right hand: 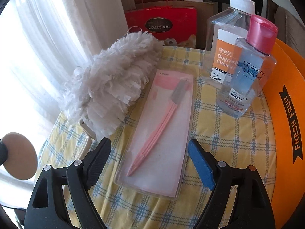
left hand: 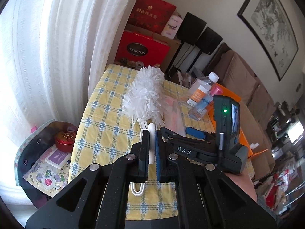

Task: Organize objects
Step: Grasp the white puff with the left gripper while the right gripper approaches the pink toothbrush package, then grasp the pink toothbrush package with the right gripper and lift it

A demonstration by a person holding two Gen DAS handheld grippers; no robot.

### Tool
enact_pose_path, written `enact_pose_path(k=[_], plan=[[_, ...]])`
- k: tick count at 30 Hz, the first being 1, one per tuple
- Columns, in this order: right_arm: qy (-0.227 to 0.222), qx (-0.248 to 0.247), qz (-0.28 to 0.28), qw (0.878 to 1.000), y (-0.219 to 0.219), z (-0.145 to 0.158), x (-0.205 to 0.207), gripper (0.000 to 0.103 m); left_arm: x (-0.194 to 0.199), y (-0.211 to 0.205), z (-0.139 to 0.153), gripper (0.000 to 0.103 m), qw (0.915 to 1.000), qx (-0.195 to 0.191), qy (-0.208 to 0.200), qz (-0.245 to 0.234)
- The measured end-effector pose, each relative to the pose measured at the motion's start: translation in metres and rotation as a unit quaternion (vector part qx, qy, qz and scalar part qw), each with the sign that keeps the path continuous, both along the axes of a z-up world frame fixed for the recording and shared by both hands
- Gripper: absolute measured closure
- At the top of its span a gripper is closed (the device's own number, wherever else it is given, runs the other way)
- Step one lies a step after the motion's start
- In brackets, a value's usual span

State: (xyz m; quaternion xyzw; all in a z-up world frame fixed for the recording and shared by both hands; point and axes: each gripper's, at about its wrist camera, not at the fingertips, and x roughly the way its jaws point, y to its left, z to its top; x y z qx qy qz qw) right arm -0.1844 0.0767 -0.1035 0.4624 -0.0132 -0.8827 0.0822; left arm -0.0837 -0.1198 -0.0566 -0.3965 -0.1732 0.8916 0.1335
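White fluffy duster: its plastic handle is clamped between the left gripper pads, head ahead over the yellow checked tablecloth. Right gripper spread wide, nothing gripped, above a clear blister pack holding pink razors. Ahead-right: degreaser bottle, clear; micellar water bottle, part-full of blue liquid. Far right, orange fruit box.

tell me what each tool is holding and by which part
The left tool grips the fluffy white duster by its white plastic handle. The right tool is open, holding nothing.
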Motion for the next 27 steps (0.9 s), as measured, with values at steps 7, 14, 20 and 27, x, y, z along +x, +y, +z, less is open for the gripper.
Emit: enact_pose_path(k=[7,14,20,27], plan=[[0.013,0.054,-0.001,0.998,-0.007,-0.002,0.001,0.032,0.000,0.001,-0.003,0.098,1.0000,0.005,-0.002,-0.004],[0.015,0.003,0.003,1.000,0.012,0.007,0.009,0.080,0.002,0.004,-0.003,0.098,0.9999,0.009,-0.002,-0.009],[-0.008,-0.024,0.001,1.000,0.028,0.009,0.015,0.075,0.004,0.010,-0.002,0.098,0.9999,0.007,-0.001,-0.014],[-0.010,0.018,0.000,1.000,0.036,0.003,0.007,0.022,0.002,0.013,-0.003,0.098,0.9998,0.005,-0.004,-0.018]])
